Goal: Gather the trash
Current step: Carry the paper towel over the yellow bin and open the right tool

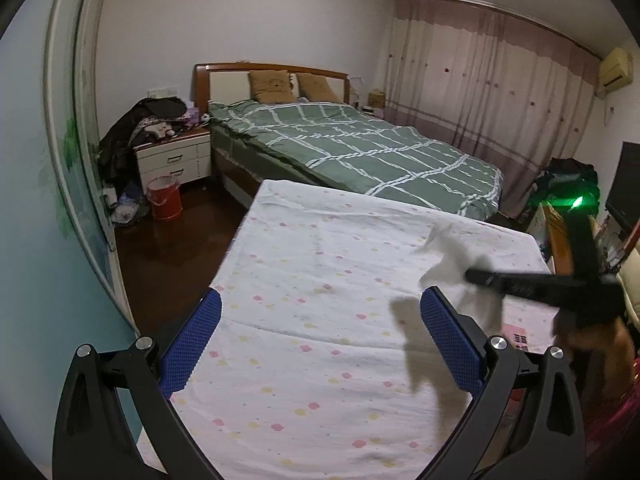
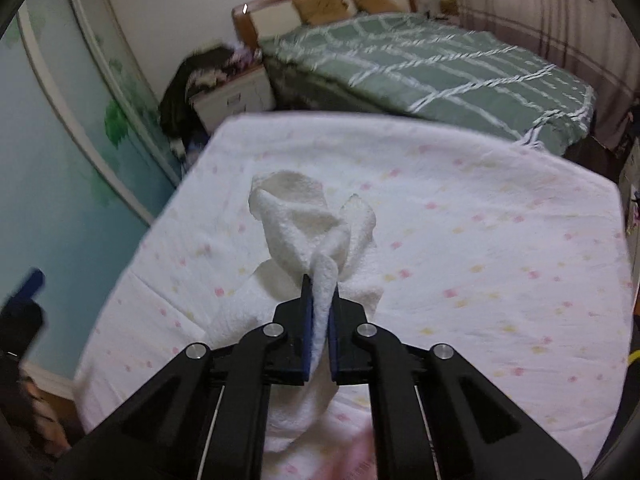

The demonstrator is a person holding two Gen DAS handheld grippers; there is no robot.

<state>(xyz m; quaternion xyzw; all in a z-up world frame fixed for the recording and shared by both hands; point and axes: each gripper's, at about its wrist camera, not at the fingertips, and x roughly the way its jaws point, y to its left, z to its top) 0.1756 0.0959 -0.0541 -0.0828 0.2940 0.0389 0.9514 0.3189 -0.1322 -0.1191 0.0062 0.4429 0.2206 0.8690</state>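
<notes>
My right gripper (image 2: 321, 285) is shut on a crumpled white paper towel (image 2: 308, 224) and holds it above a table covered with a white dotted cloth (image 2: 480, 248). In the left wrist view the same towel (image 1: 452, 260) hangs blurred from the right gripper (image 1: 476, 276) at the right, above the cloth (image 1: 320, 280). My left gripper (image 1: 320, 312) is open and empty over the near part of the cloth, its blue pads (image 1: 192, 344) wide apart. A red bin (image 1: 165, 198) with a plastic liner stands on the floor by the nightstand.
A bed with a green checked quilt (image 1: 360, 148) lies beyond the table. A white nightstand (image 1: 174, 160) piled with clothes stands left of it. A sliding wardrobe door (image 1: 48, 200) runs along the left. Curtains (image 1: 500, 92) hang at the right.
</notes>
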